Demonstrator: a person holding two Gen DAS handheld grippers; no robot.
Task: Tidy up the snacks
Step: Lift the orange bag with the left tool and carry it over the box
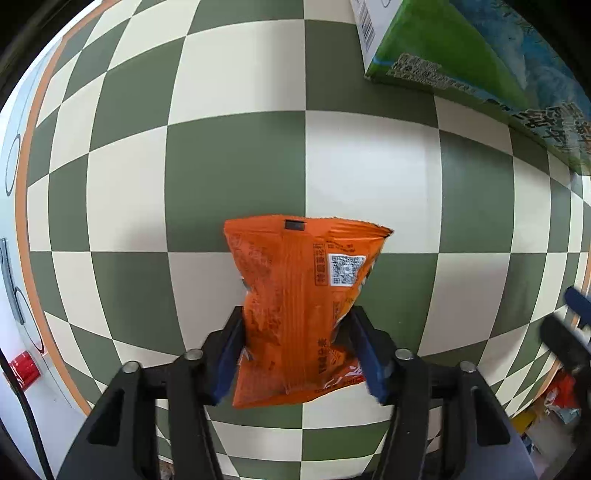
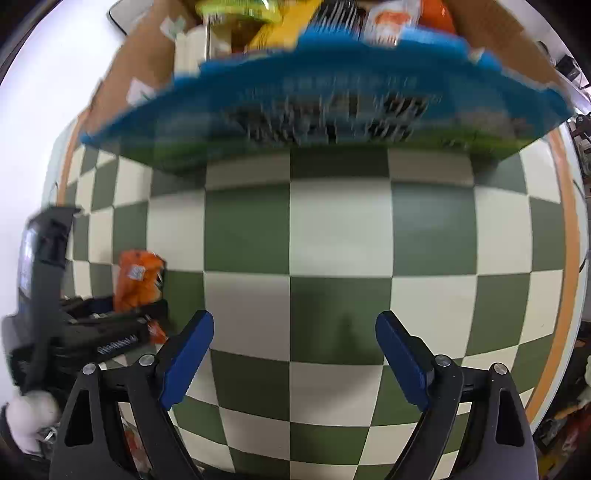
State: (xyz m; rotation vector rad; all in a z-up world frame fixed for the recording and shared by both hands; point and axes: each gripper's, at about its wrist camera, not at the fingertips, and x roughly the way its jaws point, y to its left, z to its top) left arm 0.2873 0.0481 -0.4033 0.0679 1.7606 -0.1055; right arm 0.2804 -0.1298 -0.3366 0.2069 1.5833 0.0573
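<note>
An orange snack bag (image 1: 295, 280) with a white QR label lies on the green and cream checkered cloth (image 1: 236, 166). My left gripper (image 1: 297, 314) points down over it, and its blue pads pinch the bag's lower half from both sides, so the foil narrows between them. The right wrist view shows the same bag (image 2: 138, 280) at the left, in the black gripper. My right gripper (image 2: 294, 321) stands open above bare checkered squares, nothing between its pads. One of its blue fingers (image 1: 578, 304) shows at the right edge of the left wrist view.
A green and blue carton (image 1: 461, 48) stands on the cloth at the far side; the right wrist view shows it (image 2: 332, 103) blurred, with several snack packs (image 2: 391, 18) inside. More packets (image 1: 561, 395) lie past the cloth's orange-trimmed edge. A red object (image 1: 24, 369) sits on the white table.
</note>
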